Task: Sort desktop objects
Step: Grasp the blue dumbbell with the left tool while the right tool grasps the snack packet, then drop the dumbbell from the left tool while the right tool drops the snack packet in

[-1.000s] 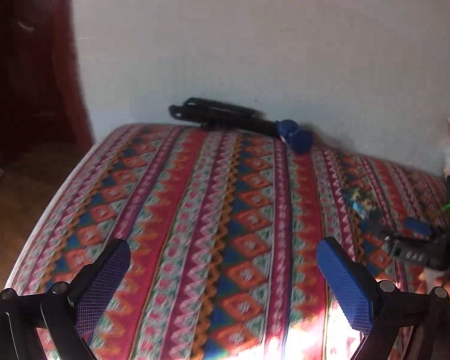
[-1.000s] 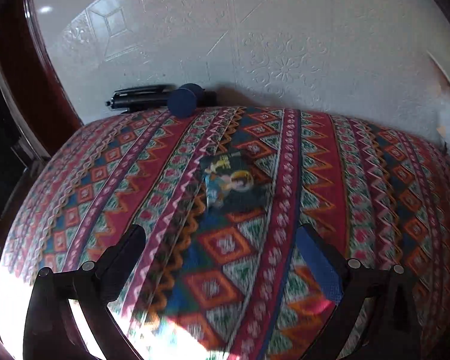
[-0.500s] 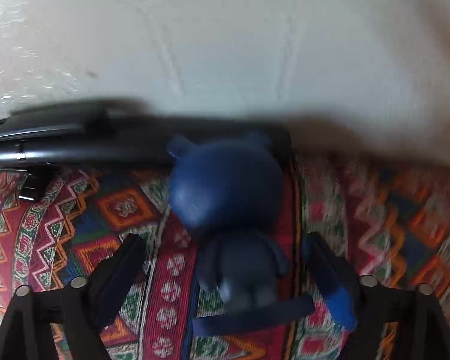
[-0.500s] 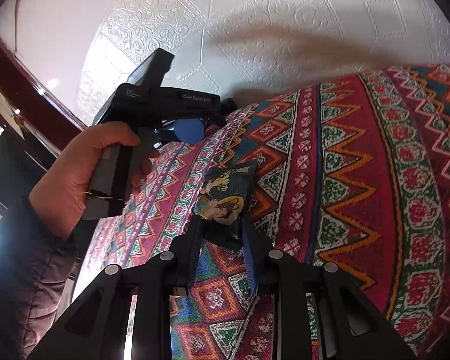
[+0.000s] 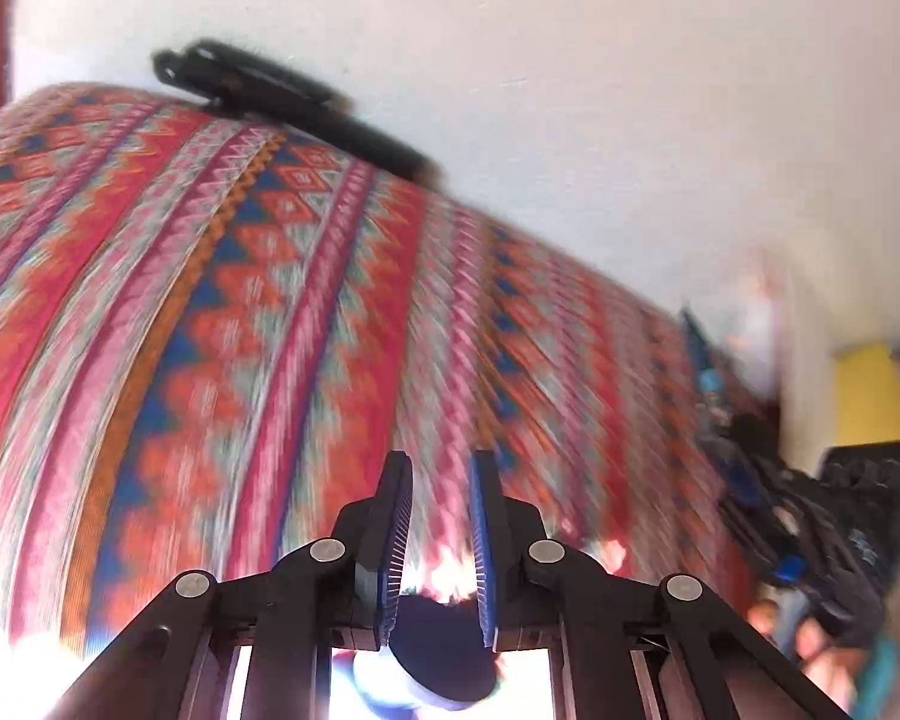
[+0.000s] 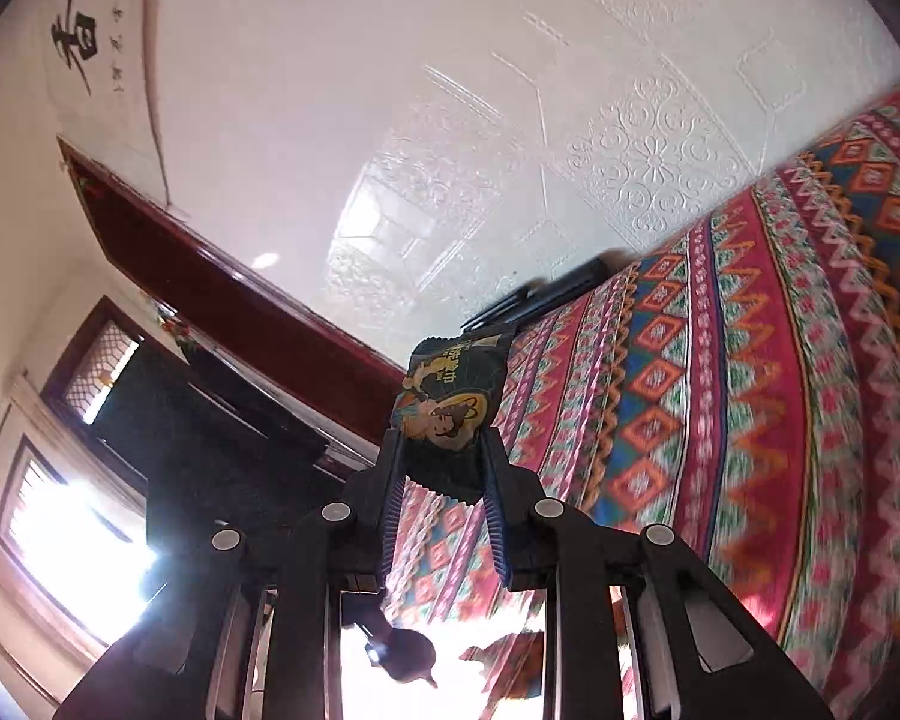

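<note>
Here, both tools are clamped and raised over the counter [image 5: 222, 312].
Left tool [image 5: 439, 480] grips blue toy [image 5: 444, 654]; right tool [image 6: 441, 450], tilted, grips printed packet [image 6: 450, 390].

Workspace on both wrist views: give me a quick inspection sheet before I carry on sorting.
Surface: patterned red cloth over the table; left view blurred.
Job's things: printed packet held up off the cloth; dark blue toy low between the left pads, partly hidden.
Clutter: long black object at the far edge against the wall.
Grippers: right hand-held gripper shut on the packet; left hand-held gripper nearly shut, apparently on the toy.
Cables: nothing seen.
Surroundings: embossed white wall, dark red door frame, bright window.
</note>
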Action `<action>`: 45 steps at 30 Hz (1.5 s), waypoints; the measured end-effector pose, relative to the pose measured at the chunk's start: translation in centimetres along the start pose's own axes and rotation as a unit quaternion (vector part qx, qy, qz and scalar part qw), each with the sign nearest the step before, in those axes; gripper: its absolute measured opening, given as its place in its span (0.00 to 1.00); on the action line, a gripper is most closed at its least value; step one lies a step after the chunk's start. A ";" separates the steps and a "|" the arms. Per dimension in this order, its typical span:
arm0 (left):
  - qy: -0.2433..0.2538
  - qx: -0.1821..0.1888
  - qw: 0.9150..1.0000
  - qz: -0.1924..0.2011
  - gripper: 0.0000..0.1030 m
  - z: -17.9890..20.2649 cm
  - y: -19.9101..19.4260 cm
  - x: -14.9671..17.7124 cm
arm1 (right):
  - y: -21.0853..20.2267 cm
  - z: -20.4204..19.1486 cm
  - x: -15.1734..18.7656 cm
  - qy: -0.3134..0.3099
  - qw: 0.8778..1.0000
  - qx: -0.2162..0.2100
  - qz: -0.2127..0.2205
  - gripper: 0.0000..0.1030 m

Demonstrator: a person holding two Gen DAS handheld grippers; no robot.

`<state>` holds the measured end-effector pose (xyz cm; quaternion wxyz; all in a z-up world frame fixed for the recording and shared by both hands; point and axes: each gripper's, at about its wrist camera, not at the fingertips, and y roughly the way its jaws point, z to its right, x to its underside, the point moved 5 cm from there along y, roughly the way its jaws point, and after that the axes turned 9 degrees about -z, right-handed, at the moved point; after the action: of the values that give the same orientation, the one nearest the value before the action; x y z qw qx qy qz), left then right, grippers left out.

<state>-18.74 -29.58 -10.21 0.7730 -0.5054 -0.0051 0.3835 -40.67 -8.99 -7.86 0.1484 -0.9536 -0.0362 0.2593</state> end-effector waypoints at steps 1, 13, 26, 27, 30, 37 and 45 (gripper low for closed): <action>0.006 0.002 1.000 0.007 0.12 0.7 -2.1 2.2 | -1.6 -1.5 2.3 0.000 1.000 0.002 0.001 0.25; 0.318 -0.079 0.936 -0.126 0.87 7.0 -3.0 25.8 | -20.2 -13.3 24.0 -0.075 0.990 0.100 -0.061 0.26; 0.292 -0.105 0.946 -0.098 0.45 7.5 3.5 24.3 | -26.2 -14.1 23.6 -0.094 0.989 0.111 -0.010 0.26; 0.295 -0.103 0.946 -0.084 0.44 8.5 2.6 24.5 | -26.4 -14.1 23.2 -0.097 0.989 0.111 -0.005 0.26; 0.305 -0.096 0.947 -0.043 0.44 11.4 0.2 25.1 | -27.5 -14.1 22.7 -0.093 0.990 0.109 0.012 0.26; 0.325 -0.078 0.941 0.055 0.44 18.2 -5.8 26.4 | -31.5 -14.5 21.7 -0.091 0.987 0.119 0.064 0.26; 0.365 -0.040 0.919 0.146 0.44 29.0 -11.1 28.5 | -41.4 -15.2 21.6 -0.096 0.958 0.194 0.190 0.26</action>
<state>-3.62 7.82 1.84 0.6357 -0.6358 0.3359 0.2808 -13.99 29.61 6.66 0.2745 -0.8666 0.1823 0.3747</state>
